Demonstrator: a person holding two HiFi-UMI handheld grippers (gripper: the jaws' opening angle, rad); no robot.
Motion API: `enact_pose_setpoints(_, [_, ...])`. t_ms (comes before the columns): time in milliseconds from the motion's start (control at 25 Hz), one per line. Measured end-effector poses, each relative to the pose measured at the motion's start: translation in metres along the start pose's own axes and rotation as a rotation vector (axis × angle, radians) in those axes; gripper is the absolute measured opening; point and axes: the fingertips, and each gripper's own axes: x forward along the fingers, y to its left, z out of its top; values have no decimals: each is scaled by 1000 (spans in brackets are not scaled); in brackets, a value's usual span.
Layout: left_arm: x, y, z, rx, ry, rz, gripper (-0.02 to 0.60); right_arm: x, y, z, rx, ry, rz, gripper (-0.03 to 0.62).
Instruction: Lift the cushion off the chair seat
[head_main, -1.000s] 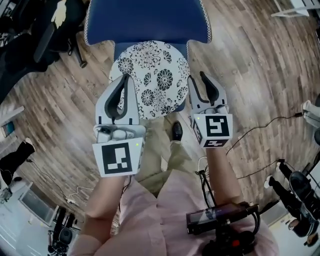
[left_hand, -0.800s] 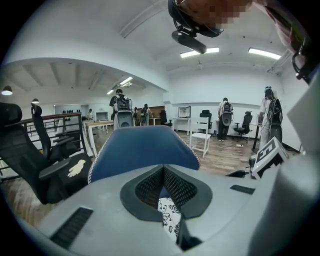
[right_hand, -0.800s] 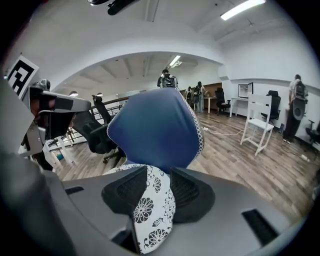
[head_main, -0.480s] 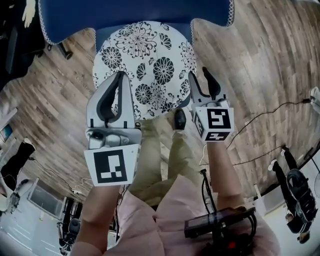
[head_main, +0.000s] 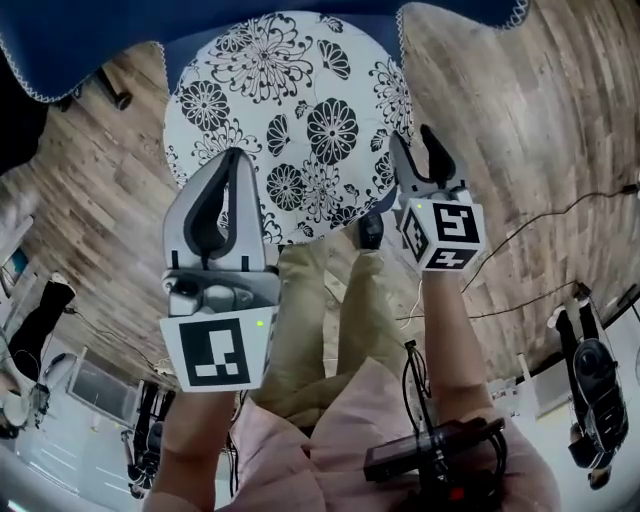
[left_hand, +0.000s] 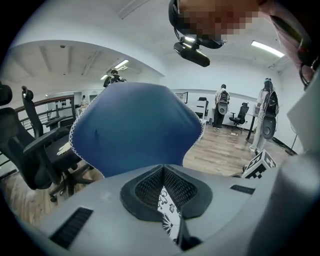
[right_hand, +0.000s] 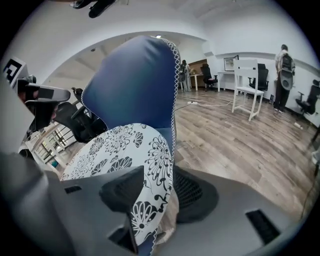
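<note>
- In front of the person, over the blue chair (head_main: 80, 40): round white cushion (head_main: 285, 120) with a black flower print, gripped at its near edge on both sides.
- Cushion's far edge reaches the chair backrest (right_hand: 135, 85). Its sides overhang the wood floor (head_main: 520, 120) in the head view. Cannot tell if it is fully clear of the seat.
- Right gripper view: near rim of the cushion (right_hand: 120, 150) is tipped up, with the blue lining showing at its lower edge.
- Left gripper (head_main: 232, 155): jaws closed to a narrow gap on the cushion's near-left rim. In the left gripper view a thin sliver of printed fabric (left_hand: 167, 212) sits clamped between the black ribbed pads (left_hand: 150, 187).
- Right gripper (head_main: 415, 140): jaws clamped on the near-right rim. In its own view the cushion edge runs straight down between the two pads (right_hand: 192, 192).
- Each gripper carries its marker cube on the person's side: left (head_main: 215, 350), right (head_main: 445, 235).
- Below the cushion: khaki trousers (head_main: 330, 320) and one dark shoe (head_main: 371, 230), just beside the right gripper.
- Bottom of the head view: pink shirt (head_main: 320, 420) and a black device (head_main: 430, 455) at the person's waist.
- A dark cable (head_main: 540, 235) lies across the floor on the right.
- Background, left gripper view: black office chairs (left_hand: 30, 150) on the left, people standing (left_hand: 220, 105) far right.
- Background, right gripper view: a white table (right_hand: 247, 82) and another person standing (right_hand: 284, 65).
</note>
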Motion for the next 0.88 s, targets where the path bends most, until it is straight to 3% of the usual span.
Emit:
enact_pose_setpoints(320, [5,-3,-12,19,12,-4,11,22,-12,-34,136,37,52,184])
enact_pose_setpoints(440, [4,-1,-11,25,9,4,11,28,-10,-38,154,54,73,155])
enact_pose_setpoints(680, [-8,1,7,21,-27,24,11,15,-4,-20,49,44,24,44])
enact_pose_setpoints(880, [-26,2,37,12,-84,42,11,-10,20,24,-49,-7,42,21])
